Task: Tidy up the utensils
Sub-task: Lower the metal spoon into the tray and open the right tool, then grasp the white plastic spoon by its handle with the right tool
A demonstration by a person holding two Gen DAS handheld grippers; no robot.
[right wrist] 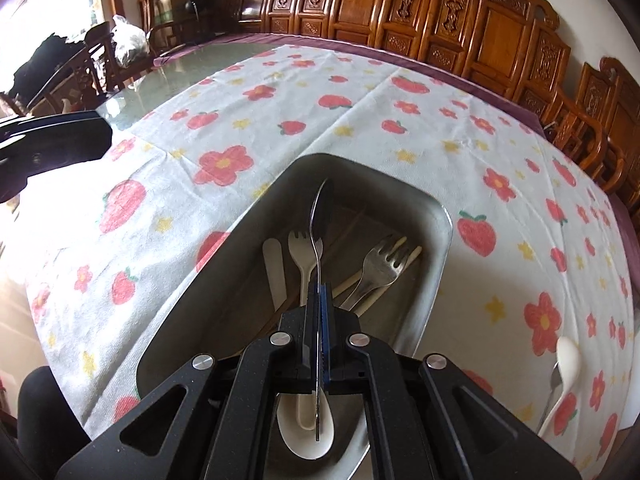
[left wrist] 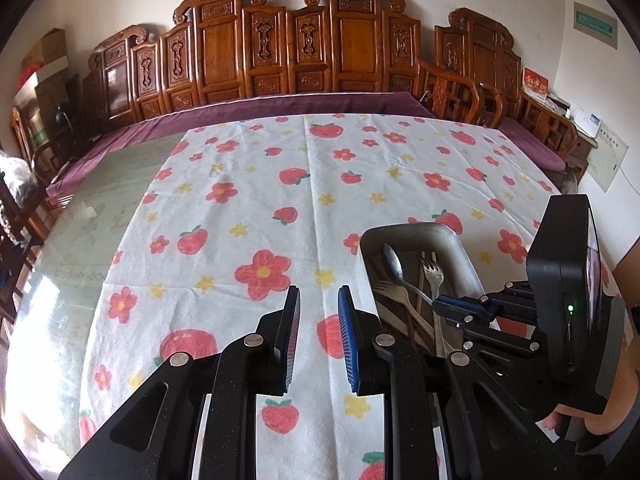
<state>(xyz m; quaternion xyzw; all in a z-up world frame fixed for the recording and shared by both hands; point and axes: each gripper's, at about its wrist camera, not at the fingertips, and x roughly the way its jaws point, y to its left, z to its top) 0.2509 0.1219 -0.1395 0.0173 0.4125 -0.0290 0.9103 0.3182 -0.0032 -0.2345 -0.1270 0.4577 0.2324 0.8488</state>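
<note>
Steel spoon (right wrist: pixel 319 216), edge-on, sits clamped by its handle in the right tongs (right wrist: pixel 320 300) above the metal tray (right wrist: pixel 434 248) on the desk's strawberry-print cloth (left wrist: pixel 248 200). In the tray lie a steel fork (right wrist: pixel 376 268), pale fork (right wrist: pixel 300 252) and chopsticks (partly hidden). The left tongs (left wrist: pixel 318 336) hang narrowly parted, empty, beside the tray.
</note>
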